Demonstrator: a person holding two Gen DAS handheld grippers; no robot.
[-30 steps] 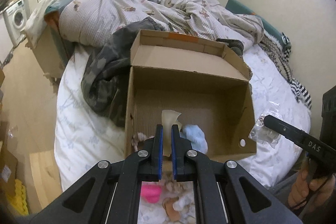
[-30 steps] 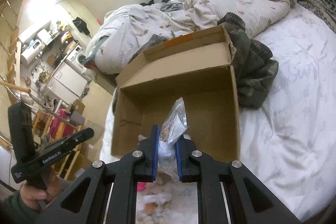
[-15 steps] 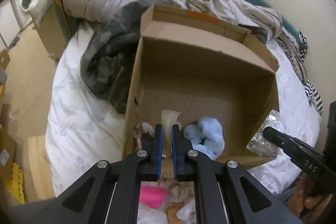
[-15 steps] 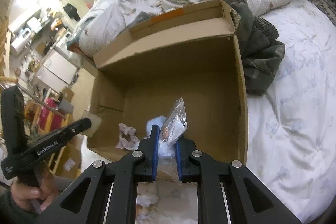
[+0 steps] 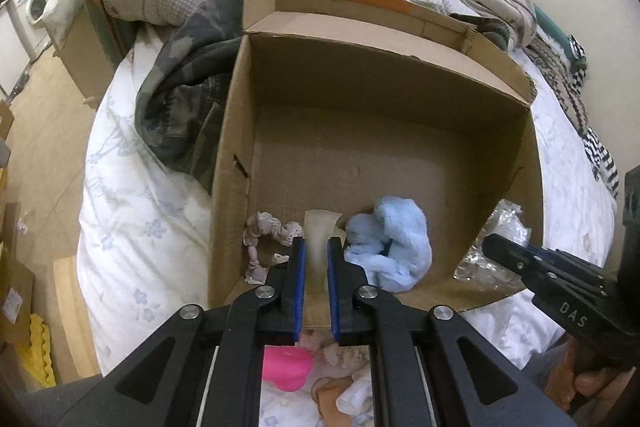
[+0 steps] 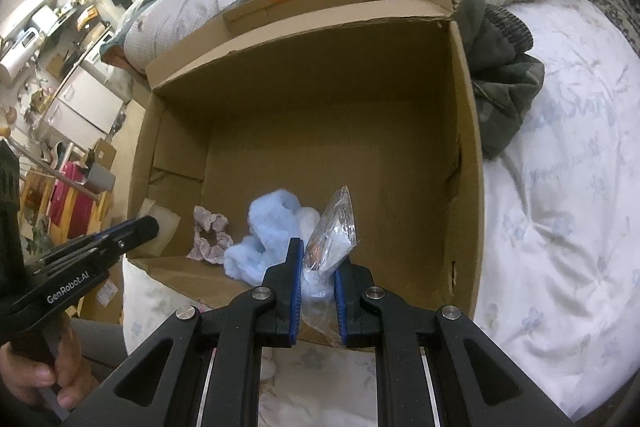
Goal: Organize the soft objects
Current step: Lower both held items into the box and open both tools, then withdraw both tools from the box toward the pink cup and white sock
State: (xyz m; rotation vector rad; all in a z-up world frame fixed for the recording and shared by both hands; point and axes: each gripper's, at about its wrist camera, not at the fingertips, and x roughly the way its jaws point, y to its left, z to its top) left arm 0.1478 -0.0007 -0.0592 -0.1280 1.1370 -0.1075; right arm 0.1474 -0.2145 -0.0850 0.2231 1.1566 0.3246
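Left gripper (image 5: 316, 247) and right gripper (image 6: 318, 259) point steeply down, fingers clamped nearly closed.

both hand-held grippers lower, nearer cardboard box (image 5: 496, 83), box looms larger

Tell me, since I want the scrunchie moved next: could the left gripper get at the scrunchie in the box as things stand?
Probably not yet. The left gripper is shut on a cream pad, though the scrunchie lies uncovered just beside it in the cardboard box.
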